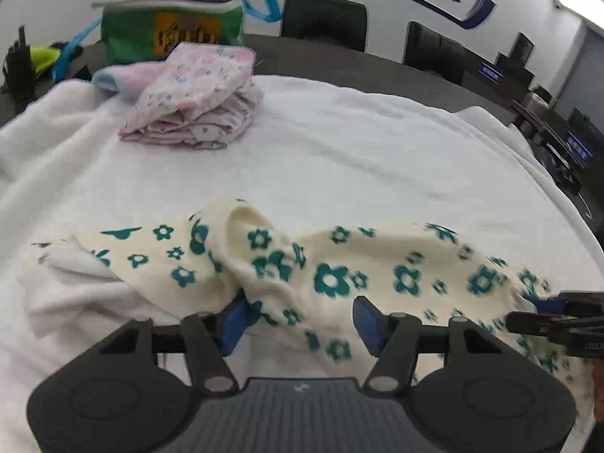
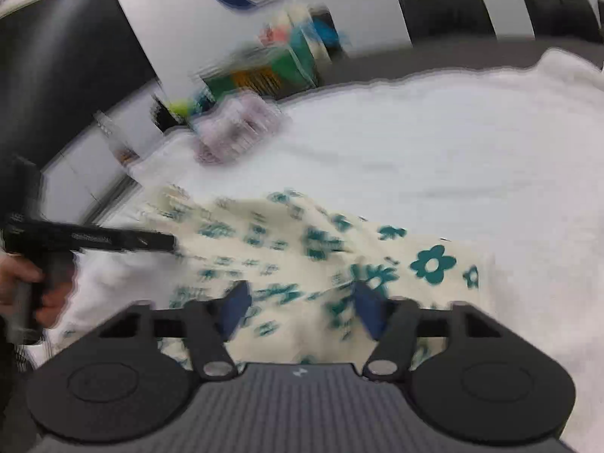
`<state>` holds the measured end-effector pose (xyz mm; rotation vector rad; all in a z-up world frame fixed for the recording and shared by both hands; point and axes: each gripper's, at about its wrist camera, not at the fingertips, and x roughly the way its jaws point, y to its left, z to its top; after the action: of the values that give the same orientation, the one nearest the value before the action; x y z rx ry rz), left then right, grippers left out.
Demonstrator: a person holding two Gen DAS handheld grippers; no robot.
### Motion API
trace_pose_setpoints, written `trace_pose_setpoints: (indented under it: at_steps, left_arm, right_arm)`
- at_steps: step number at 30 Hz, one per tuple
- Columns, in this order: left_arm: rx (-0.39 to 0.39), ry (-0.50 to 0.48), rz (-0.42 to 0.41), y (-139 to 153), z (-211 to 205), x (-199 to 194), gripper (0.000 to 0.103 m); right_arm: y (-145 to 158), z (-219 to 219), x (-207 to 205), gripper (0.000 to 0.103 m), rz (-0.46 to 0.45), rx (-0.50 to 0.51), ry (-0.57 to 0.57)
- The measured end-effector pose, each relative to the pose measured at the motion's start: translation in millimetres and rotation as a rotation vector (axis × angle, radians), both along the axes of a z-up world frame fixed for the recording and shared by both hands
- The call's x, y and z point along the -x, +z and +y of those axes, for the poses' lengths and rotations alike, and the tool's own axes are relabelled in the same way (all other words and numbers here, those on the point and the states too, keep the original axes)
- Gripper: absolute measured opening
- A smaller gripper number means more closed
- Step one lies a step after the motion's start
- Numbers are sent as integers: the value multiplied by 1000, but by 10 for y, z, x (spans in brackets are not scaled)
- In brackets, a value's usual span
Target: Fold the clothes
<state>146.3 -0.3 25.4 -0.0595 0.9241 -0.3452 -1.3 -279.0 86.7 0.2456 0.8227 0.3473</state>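
Figure legend. You are working over a worktop draped in a white towel, with the cream garment printed with teal flowers lying crumpled along the near edge. Its long axis is running side to side across both wrist views, so it is lying crosswise to the direction in which your fingers are pointing.

The left gripper is standing with its blue fingers parted; a bunched fold of the garment is lying between them, and the pads are not pressing on it. The right gripper is likewise released, its fingers spread above the flowered cloth; that view is smeared with motion, so contact cannot be judged finely there.

Each gripper is showing at the edge of the other's view, the right one at the garment's right end and the left one, in your hand, at its left end. Each hand is therefore nearer its own end of the cloth.

A stack of folded pink floral clothes is sitting at the far left of the towel, in front of a green bag, well apart from the garment.

The garment is not yet flattened, so the coming move probably turns on taking both ends and drawing them apart along that long axis.
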Motion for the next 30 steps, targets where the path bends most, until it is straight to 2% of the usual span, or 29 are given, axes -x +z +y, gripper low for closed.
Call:
trace_pose_setpoints:
  at_steps: [1, 2, 3, 4, 6, 7, 9, 11, 12, 14, 17, 18, 20, 22, 23, 25, 26, 27, 28, 30]
  left_arm:
    - [11, 11, -3, -37, 18, -24, 25]
    - [42, 16, -14, -43, 73, -1, 11]
    - [73, 21, -25, -50, 128, 22, 8]
    - [104, 25, -36, -57, 183, 45, 8]
    - [163, 41, -61, -81, 302, 80, 8]
    - [184, 48, -72, -94, 345, 91, 8]
    - [187, 46, -82, -104, 343, 89, 8]
    - [187, 43, -88, -94, 322, 86, 9]
    - [187, 40, -85, -84, 310, 84, 11]
    - [197, 43, -62, -66, 315, 78, 19]
    - [221, 8, -22, -43, 289, 115, 42]
    - [221, -15, -12, -34, 252, 141, 46]
    - [184, -72, -8, -34, 120, 196, 48]
    - [124, -98, -21, -66, -18, 241, 45]
    - [95, -112, -28, -82, -86, 263, 43]
    - [64, -150, -31, -100, -176, 290, 8]
    - [60, -167, -34, -101, -196, 300, 2]
    - [63, -171, -45, -95, -192, 314, 1]
    - [66, -175, -55, -88, -188, 329, 0]
    - [79, -181, -74, -67, -171, 355, 0]
  right_arm:
    - [-80, 24, -135, 31, 26, 36, 1]
    - [-134, 54, -202, 6, 32, 70, 9]
    - [-173, 79, -256, 4, 34, 98, 14]
    - [-136, 70, -246, 4, 8, 94, 7]
    - [-2, -44, -137, 3, -99, 15, -25]
    - [10, -99, -107, 3, -118, -1, -63]
    - [-27, -185, -91, 13, -104, -26, -106]
    - [-60, -210, -77, 34, -61, -37, -107]
    - [-31, -223, -24, 38, -86, -48, -107]
    - [51, -233, 64, 39, -130, -78, -95]
    - [183, -148, 124, 39, -145, -81, -39]
    - [208, -99, 131, 40, -137, -67, -5]
    - [144, 54, 77, 39, -48, 37, 36]
    - [10, 137, 15, 39, 9, 151, 33]
    - [-42, 120, -11, 39, 28, 146, 26]
    - [-136, 87, -61, 38, 63, 135, 13]
    - [-138, 86, -59, 34, 62, 124, 12]
    - [-133, 102, -39, 24, 48, 103, 24]
    - [-135, 132, -33, 4, 35, 90, 50]
    - [-132, 189, -14, 4, 4, 70, 98]
